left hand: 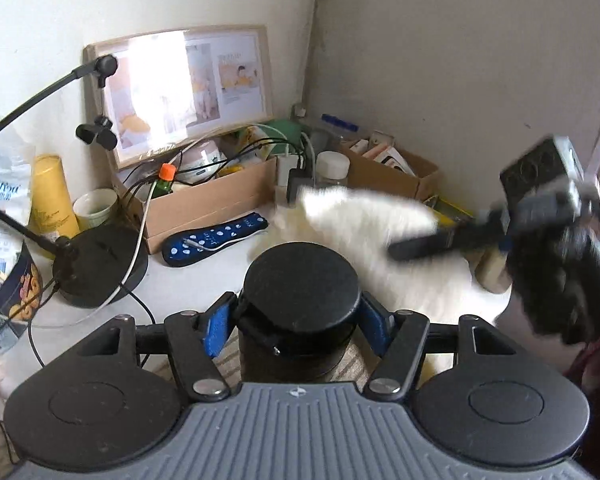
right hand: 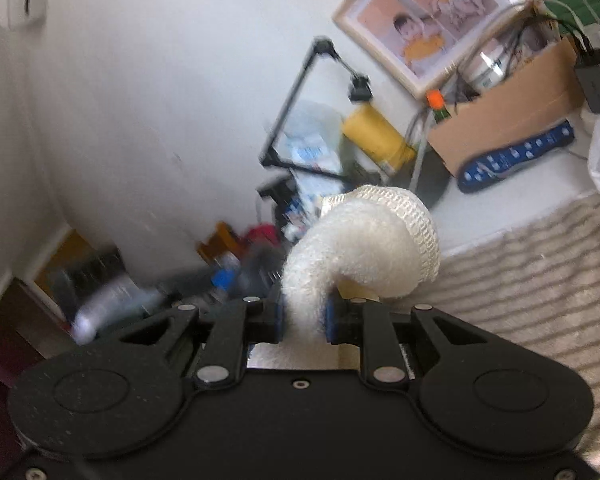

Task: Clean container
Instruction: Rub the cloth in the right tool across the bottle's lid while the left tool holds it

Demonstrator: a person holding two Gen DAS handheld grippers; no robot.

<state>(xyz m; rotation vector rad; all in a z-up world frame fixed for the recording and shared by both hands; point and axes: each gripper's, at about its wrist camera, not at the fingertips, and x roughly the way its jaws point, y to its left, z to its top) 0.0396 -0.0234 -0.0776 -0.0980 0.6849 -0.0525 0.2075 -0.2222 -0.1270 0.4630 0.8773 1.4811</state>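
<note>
A black lidded container (left hand: 300,304) stands upright between the blue pads of my left gripper (left hand: 298,324), which is shut on its sides. My right gripper (right hand: 304,320) is shut on a white fluffy cloth (right hand: 364,244) that curls up and over in front of it. In the left wrist view the right gripper (left hand: 424,246) comes in blurred from the right, with the white cloth (left hand: 364,216) just behind and above the container's lid.
A striped mat (right hand: 520,280) lies on the white desk. Behind stand cardboard boxes (left hand: 212,204), a blue patterned wrist rest (left hand: 216,240), a black stand base (left hand: 100,264), a yellow canister (left hand: 52,200), a framed picture (left hand: 180,92) and cables.
</note>
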